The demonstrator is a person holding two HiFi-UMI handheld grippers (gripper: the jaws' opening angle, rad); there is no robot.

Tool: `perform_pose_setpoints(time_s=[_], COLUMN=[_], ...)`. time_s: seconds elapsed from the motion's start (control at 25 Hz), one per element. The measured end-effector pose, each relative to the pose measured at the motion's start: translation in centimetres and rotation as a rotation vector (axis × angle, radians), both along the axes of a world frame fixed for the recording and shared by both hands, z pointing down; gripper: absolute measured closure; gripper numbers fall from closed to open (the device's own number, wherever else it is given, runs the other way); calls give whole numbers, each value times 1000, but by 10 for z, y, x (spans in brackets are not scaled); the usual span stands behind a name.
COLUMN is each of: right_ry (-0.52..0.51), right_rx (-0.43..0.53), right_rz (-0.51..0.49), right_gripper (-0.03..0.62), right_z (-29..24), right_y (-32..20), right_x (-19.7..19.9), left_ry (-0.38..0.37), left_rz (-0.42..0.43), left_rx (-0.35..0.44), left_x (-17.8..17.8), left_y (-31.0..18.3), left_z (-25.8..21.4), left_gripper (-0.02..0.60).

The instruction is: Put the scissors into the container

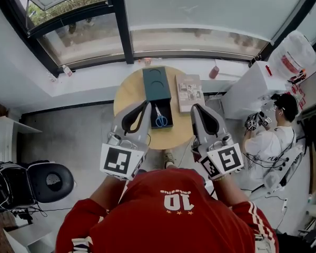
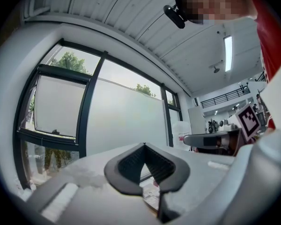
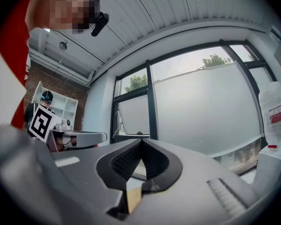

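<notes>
In the head view the blue-handled scissors [image 1: 160, 119] lie inside the dark green container [image 1: 171, 115] on the round wooden table [image 1: 127, 95]. Both grippers are held up over the table's near edge, pointing at the window. My left gripper [image 1: 146, 105] is just left of the container and my right gripper [image 1: 195, 108] just right of it. In the left gripper view, the left gripper [image 2: 144, 145] has its jaws together with nothing between them. The right gripper [image 3: 141, 140] looks the same in its own view.
A booklet [image 1: 189, 91] lies on the table right of the container. A red cup [image 1: 214, 71] stands on the window sill. A white cabinet [image 1: 253, 88] and a seated person [image 1: 276, 136] are at the right. A black chair [image 1: 50, 181] stands at the left.
</notes>
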State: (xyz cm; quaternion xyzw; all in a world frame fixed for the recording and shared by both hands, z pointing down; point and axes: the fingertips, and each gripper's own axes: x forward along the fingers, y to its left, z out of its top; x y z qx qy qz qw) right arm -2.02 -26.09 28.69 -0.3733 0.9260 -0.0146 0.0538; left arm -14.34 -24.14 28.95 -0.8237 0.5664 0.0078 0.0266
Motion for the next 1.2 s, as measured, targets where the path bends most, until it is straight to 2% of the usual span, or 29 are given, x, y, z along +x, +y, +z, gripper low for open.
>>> perform_pose_setpoints(time_s=[0.16, 0.4, 1.2], right_ry=[6, 9, 18], right_rx=[1, -13, -1], right_rz=[13, 8, -27], right_gripper=[600, 600, 600], right_z=[2, 9, 4], right_y=[1, 4, 3], right_x=[4, 4, 0], left_ry=[1, 45, 39], left_rz=[3, 33, 55], left_rx=[-10, -40, -35], left_x=[0, 4, 13], left_y=[2, 1, -3], left_z=[4, 12, 11], left_gripper=[580, 580, 580])
